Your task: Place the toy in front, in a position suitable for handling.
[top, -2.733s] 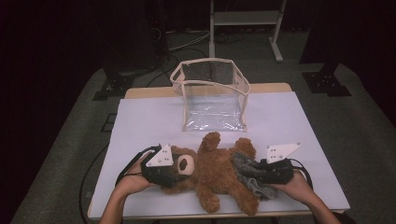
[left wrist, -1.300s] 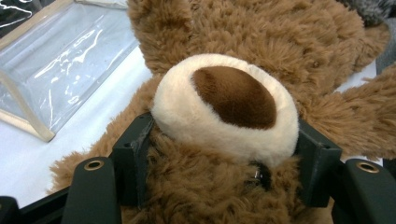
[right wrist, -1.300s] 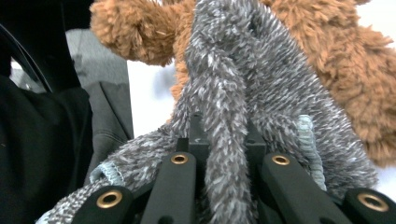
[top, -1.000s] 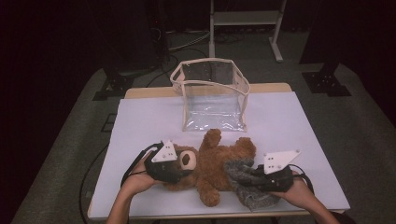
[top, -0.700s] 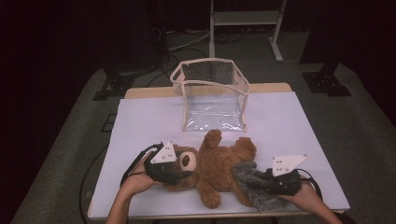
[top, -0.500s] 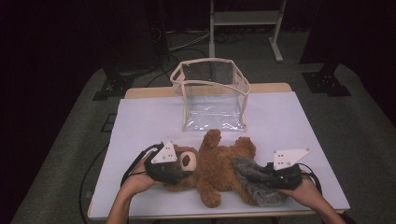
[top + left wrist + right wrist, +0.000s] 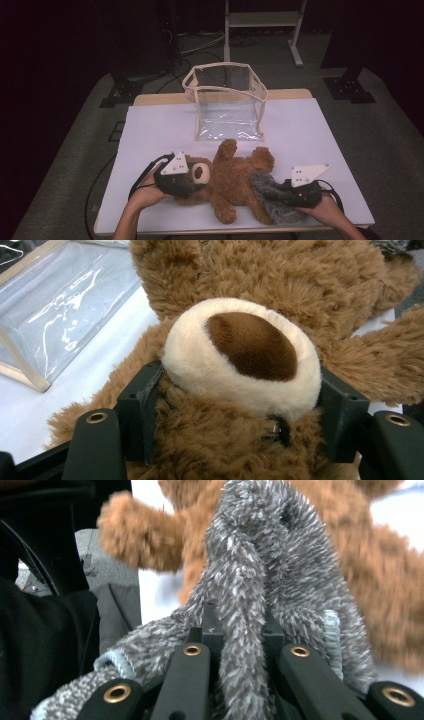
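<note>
Your left gripper (image 7: 235, 405) clamped the plush brown bear (image 7: 280, 285) behind its cream muzzle | your right gripper (image 7: 240, 630) pinched a fuzzy grey cloth (image 7: 270, 570) | clear bag (image 7: 227, 102) behind.

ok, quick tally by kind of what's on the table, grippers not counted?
Brown teddy bear: 1
Grey fuzzy cloth: 1
Clear plastic bag: 1
Total: 3
</note>
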`<state>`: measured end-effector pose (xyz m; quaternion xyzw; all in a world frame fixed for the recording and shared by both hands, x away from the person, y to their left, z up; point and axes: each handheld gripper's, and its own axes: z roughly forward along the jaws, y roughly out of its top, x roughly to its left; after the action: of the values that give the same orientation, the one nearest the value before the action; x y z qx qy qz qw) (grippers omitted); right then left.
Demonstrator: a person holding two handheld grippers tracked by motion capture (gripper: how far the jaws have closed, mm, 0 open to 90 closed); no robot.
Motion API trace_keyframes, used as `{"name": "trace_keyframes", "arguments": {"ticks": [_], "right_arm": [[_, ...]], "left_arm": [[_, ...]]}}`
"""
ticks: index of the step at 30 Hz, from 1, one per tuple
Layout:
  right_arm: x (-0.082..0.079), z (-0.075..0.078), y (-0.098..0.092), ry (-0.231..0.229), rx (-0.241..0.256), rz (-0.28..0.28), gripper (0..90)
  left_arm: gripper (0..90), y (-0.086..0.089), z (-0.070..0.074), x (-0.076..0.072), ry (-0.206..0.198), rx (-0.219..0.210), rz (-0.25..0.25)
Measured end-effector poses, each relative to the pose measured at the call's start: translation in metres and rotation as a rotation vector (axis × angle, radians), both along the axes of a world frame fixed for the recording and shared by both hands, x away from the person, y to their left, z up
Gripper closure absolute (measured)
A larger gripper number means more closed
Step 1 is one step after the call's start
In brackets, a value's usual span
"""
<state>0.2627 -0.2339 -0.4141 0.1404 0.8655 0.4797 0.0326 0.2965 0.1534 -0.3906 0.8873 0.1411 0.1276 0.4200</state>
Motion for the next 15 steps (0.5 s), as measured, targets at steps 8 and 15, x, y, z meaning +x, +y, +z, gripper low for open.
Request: {"name": "trace_keyframes", "arguments": {"ticks": [8, 15], "right_arm": [[-0.004, 0.004, -0.016, 0.01, 0.017, -0.019, 79.6], [0.023, 0.031, 0.011, -0.056, 0.033, -0.007, 79.5]], "left_arm": [[31.7, 0.0, -0.001, 0.001, -0.013, 0.0, -0.013], [31.4, 0.0, -0.001, -0.001, -0.025, 0.007, -0.025]]}}
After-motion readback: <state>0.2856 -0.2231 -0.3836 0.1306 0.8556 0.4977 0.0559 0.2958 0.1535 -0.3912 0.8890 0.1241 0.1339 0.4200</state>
